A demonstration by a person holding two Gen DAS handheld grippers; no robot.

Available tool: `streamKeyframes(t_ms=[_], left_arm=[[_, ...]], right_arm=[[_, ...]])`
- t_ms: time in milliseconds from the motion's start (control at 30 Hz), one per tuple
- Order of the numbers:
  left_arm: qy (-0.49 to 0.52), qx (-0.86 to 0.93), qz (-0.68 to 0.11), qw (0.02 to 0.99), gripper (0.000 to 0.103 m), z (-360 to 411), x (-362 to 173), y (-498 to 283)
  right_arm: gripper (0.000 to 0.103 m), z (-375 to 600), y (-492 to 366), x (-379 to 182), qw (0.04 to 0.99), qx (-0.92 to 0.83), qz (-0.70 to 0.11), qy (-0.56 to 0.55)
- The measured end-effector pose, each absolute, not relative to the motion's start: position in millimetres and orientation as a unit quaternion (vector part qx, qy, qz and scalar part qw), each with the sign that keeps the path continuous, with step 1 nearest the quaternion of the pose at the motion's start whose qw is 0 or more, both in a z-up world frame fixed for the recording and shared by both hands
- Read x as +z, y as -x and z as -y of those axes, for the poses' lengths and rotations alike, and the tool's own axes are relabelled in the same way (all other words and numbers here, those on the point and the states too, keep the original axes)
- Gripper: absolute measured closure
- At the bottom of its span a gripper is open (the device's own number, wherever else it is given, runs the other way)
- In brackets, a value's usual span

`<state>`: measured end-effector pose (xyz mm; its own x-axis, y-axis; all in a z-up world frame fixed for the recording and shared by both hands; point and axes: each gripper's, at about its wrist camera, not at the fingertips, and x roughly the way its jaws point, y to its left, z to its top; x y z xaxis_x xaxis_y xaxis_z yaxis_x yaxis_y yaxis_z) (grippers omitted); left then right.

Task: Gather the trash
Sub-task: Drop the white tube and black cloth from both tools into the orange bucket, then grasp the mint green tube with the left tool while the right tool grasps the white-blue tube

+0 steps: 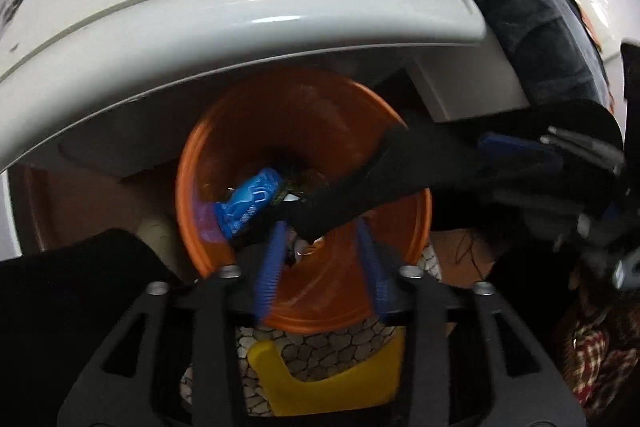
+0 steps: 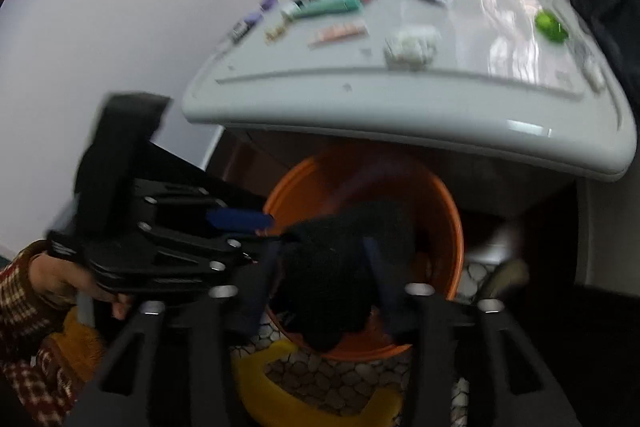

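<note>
Jaws: right gripper [image 2: 320, 277] pinched a black cloth-like scrap [image 2: 340, 267] over the orange bin [image 2: 454, 227]; left gripper [image 1: 320, 263] was spread, empty. Both hung above the bin, presumably to drop. More litter sat far on the counter [image 2: 400, 99].

glossy plastic bin [image 1: 240, 131], matt blk cloth [image 2: 344, 267]
</note>
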<state>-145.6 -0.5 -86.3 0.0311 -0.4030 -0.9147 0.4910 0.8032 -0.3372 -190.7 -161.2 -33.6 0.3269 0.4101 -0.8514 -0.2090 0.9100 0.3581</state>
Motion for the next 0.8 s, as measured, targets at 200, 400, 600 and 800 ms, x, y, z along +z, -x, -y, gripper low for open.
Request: streamKeyframes(t_ms=[200, 400, 600, 800], left_arm=[[-0.013, -0.303, -0.552, 0.777, 0.051, -21.6, -41.3, 113.0], [-0.059, -0.325, -0.457, 0.826, 0.042, -25.8, 8.6, 42.3], [-0.147, -0.341, -0.422, 0.827, 0.041, -12.7, -0.3, -50.2], [-0.228, -0.361, -0.416, 0.803, 0.041, -10.1, -25.9, -105.6]], right_arm=[[0.04, 175.1, 170.2, -5.2, 0.843, 0.163, -0.506, -0.082], [0.028, 185.3, 111.6, 62.6, 0.891, 0.159, -0.42, -0.065], [0.027, 193.3, 50.1, 85.5, 0.917, 0.157, -0.355, -0.09], [0.027, 209.7, 17.2, 36.3, 0.895, 0.138, -0.405, -0.127]])
